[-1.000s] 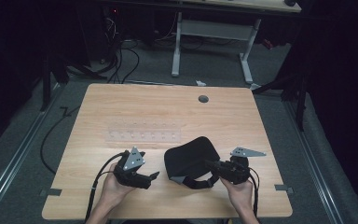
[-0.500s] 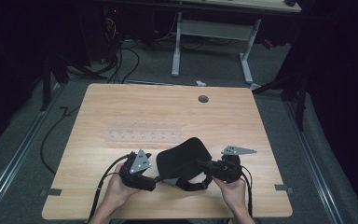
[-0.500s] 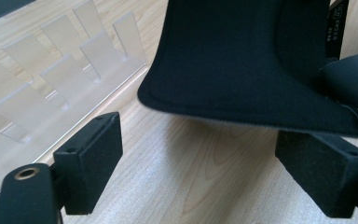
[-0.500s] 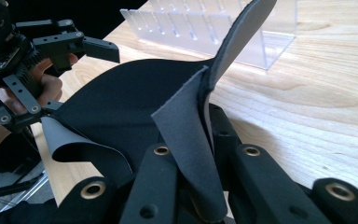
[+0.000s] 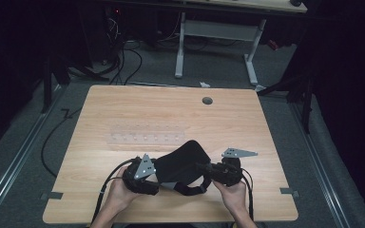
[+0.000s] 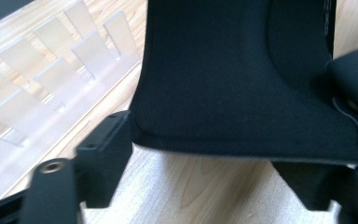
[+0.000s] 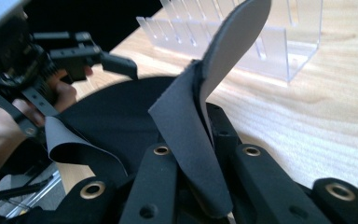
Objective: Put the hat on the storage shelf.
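— So where does the black fabric piece [image 5: 183, 161] sit right now?

— Near the front edge of the worktop [image 5: 123, 109], about mid-width, just in front of the clear slotted rack [image 5: 145, 138]. The right gripper [image 5: 208, 169] has its fingers [image 7: 161, 182] clenched on a folded flap of it; in the right gripper view the cloth stands up pinched between them.

— And the left gripper [image 5: 158, 176]?

— Its fingers [image 6: 105, 154] have just been closing, with the fabric's rounded edge between them, but in the left gripper view a gap remains beside the cloth. I'd call them not yet gripping.

— What could go wrong?

— I think the left side may catch only the very hem. The edge is thin and limp, so a shallow bite could slip out once the two hands pull apart. The right pinch is on a doubled fold; a tug might drag one layer free and leave the piece twisted.

— Anything about the rack?

— It is just behind the cloth. If the fabric is swung toward the far edge, its raised flap could snag a divider and shift the rack.
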`<state>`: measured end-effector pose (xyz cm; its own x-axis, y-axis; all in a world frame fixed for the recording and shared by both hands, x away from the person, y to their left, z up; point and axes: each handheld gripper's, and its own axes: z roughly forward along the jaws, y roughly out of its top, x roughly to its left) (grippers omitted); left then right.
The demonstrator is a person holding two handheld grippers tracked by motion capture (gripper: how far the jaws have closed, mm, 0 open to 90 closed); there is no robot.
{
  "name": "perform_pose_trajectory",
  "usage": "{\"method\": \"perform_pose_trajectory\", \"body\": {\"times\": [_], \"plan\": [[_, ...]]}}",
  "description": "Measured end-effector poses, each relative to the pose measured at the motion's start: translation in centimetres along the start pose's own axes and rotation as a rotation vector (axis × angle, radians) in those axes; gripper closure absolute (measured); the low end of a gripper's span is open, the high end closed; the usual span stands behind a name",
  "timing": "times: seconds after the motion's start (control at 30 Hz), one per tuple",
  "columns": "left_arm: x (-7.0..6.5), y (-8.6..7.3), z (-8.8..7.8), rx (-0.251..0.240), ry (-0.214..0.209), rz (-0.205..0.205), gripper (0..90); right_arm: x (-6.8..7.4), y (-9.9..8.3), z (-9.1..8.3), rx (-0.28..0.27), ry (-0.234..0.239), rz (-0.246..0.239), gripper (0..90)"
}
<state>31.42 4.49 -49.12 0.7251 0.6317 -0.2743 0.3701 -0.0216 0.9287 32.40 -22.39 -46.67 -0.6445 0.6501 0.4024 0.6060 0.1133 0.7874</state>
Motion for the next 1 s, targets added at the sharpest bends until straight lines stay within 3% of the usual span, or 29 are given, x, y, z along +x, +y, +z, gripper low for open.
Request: {"method": "perform_pose_trajectory", "body": {"times": [0.07,0.43,0.6,0.7,0.83,1.0], "plan": [[-0.5,-0.1,0.1,-0.002,-0.032,0.003,32.3,0.3,0.1,0.0,-0.017,0.007,-0.011,83.9],[-0.7,0.5,0.2,-0.03,-0.027,0.002,41.1,0.2,0.4,0.7,-0.024,0.037,0.012,83.7],[-0.8,0.5,0.0,-0.042,-0.036,0.019,48.5,0.7,0.8,1.1,-0.014,0.032,-0.002,83.6],[-0.8,0.7,-0.4,-0.038,-0.043,0.026,59.2,0.8,0.9,1.1,-0.013,0.04,-0.001,82.8],[-0.6,1.0,-0.7,-0.014,-0.093,-0.002,67.3,0.9,1.0,1.1,-0.038,0.048,-0.006,81.1],[-0.6,1.0,-1.0,0.014,-0.127,-0.001,75.3,0.9,1.2,1.2,-0.033,0.037,-0.023,79.2]]}}
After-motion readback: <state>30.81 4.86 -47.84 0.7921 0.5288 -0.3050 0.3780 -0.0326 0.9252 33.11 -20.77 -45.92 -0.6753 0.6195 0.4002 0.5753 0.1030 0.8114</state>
